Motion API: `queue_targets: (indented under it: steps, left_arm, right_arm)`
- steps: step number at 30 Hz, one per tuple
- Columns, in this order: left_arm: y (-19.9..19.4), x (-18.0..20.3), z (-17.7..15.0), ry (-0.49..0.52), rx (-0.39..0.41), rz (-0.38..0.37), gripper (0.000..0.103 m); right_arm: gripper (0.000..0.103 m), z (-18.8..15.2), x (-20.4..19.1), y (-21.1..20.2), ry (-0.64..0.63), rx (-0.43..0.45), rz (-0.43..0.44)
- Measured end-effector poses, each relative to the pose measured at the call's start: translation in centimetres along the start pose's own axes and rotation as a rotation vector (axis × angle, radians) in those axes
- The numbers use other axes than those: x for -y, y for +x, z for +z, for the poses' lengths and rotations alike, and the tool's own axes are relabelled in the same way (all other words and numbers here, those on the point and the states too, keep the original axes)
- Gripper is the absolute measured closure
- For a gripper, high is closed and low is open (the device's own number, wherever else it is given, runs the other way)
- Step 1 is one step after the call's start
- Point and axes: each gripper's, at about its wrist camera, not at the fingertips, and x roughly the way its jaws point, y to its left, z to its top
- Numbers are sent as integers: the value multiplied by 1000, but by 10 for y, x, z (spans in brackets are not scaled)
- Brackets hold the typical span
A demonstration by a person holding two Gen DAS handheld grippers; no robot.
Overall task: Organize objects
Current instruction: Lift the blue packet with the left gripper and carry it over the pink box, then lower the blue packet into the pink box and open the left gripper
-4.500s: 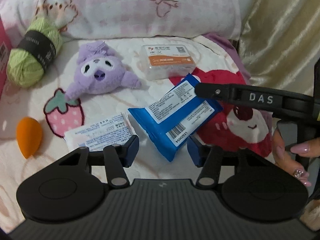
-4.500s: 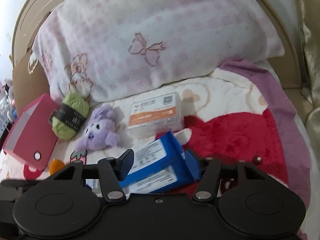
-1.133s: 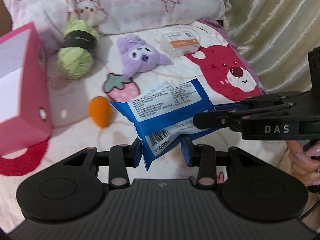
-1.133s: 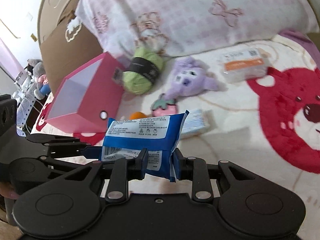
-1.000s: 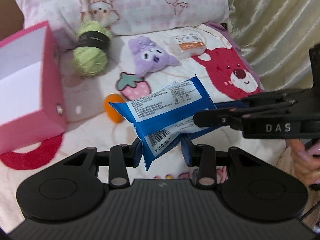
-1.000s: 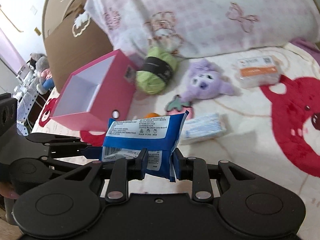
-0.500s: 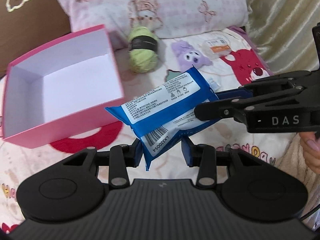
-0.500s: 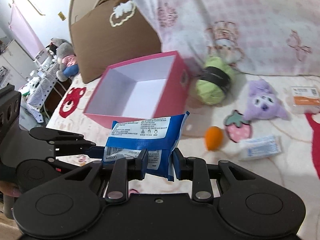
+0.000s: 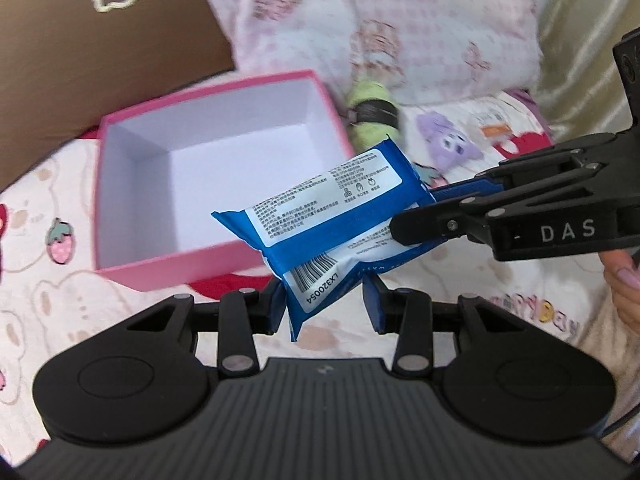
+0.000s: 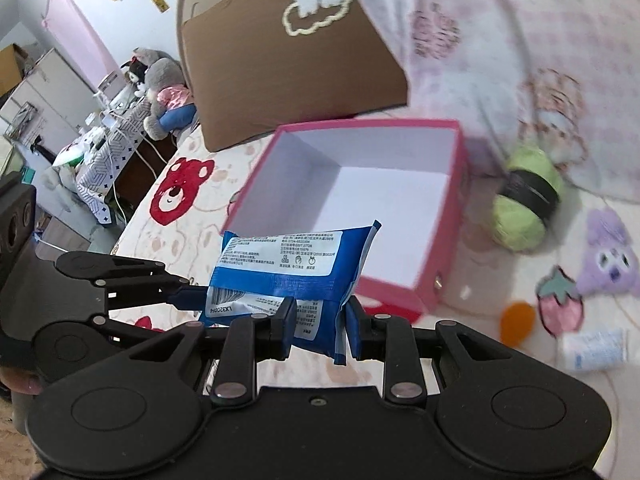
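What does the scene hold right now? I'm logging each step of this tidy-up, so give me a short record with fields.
held item: blue wipes pack, lifted off the bed
left gripper: fingers shut on the pack's barcode end
right gripper: fingers shut on the pack's other end
container: pink box, open, nothing visible inside
pack versus box: in front of the box's near wall, not inside
loose on the blanket: green yarn ball, purple plush, orange sponge, small white pack

The blue wipes pack (image 9: 332,216) — lying on the blanket (image 9: 36,208) earlier — now hangs in the air by the pink box (image 9: 224,264) (open, white inside), pinched by both left gripper (image 9: 325,305) and right gripper (image 10: 318,322).
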Motion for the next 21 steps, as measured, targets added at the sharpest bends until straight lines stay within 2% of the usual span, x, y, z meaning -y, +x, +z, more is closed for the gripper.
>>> queue_targets:
  steps: [6,11,21]
  left_arm:
    - [-2,-45,10,-59,37,43,64]
    - [10,-76,33,-71,34,79,64]
    - [60,-109,69,-18,20,113,64]
  right_arm:
    - [74,41,-19,32,-36,-19,26]
    - [74,69,-21,61,-43,-24,61]
    - [75,101,7,111,-4,-55,91]
